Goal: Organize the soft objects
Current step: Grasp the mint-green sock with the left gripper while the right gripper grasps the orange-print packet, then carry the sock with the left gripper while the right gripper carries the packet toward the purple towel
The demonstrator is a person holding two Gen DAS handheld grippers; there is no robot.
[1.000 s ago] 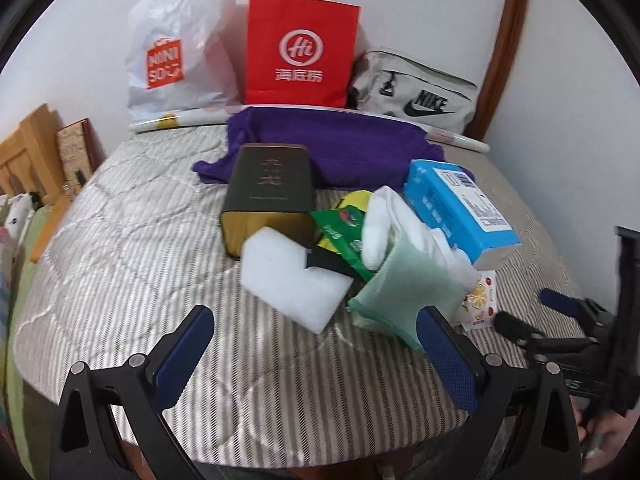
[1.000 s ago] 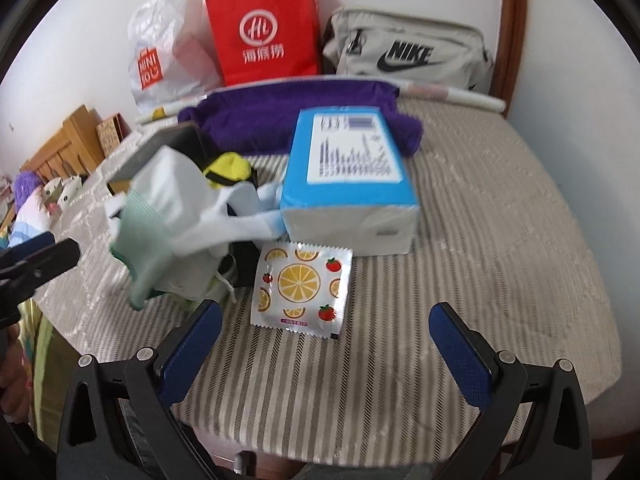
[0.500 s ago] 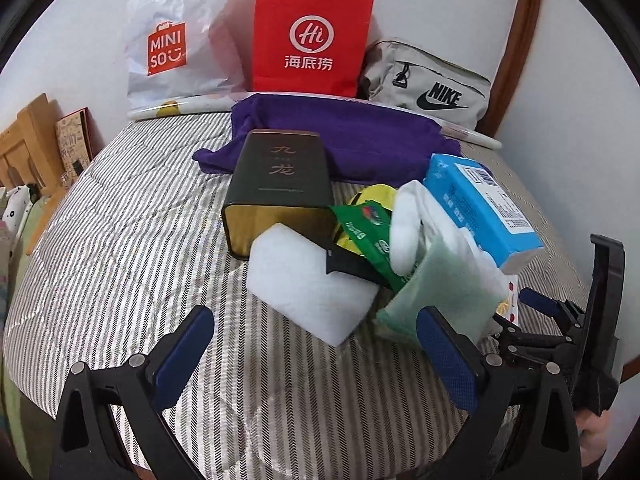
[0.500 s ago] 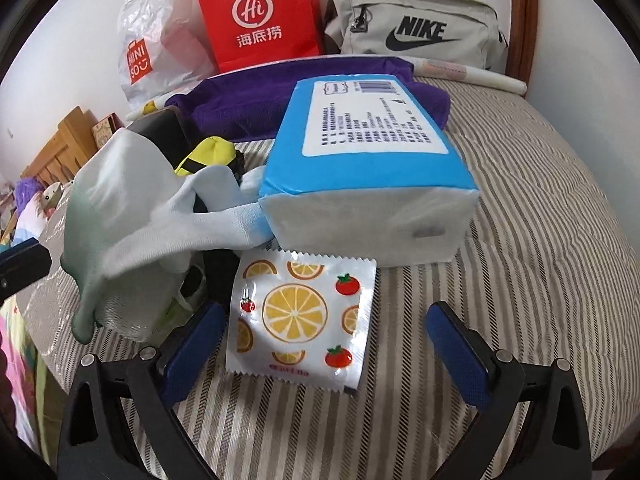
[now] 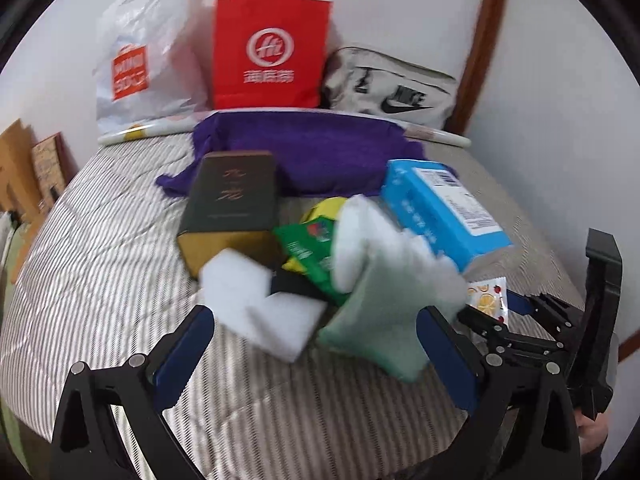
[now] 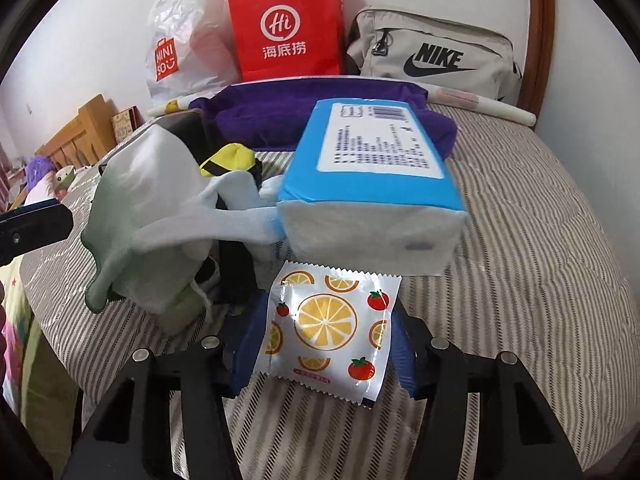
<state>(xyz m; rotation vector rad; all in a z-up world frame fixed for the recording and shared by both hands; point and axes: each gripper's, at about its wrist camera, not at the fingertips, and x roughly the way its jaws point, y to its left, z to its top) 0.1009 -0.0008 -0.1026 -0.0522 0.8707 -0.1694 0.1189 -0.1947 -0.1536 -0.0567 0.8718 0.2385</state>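
Note:
On the striped bed lies a heap of soft things. A white foam block (image 5: 260, 300) and a pale green-and-white cloth (image 5: 380, 304) sit just ahead of my left gripper (image 5: 316, 344), which is open and holds nothing. A fruit-print sachet (image 6: 326, 320) lies in front of the blue tissue pack (image 6: 372, 184). My right gripper (image 6: 326, 332) is closing, with the sachet between its jaws. Both blue pads (image 6: 250, 340) touch the sachet's side edges. A purple towel (image 5: 320, 152) is spread behind the heap.
A dark tin box (image 5: 232, 204) lies left of the heap, with a green packet (image 5: 308, 248) and a yellow item (image 6: 232, 158) beside it. A red paper bag (image 6: 288, 24), a white plastic bag (image 6: 180, 44) and a grey Nike bag (image 6: 436, 56) line the wall. The bed edge is close in front.
The right gripper moved in over the sachet and its jaws narrowed from wide open onto the sachet's edges. The left view shifted a little; the left jaws stay wide.

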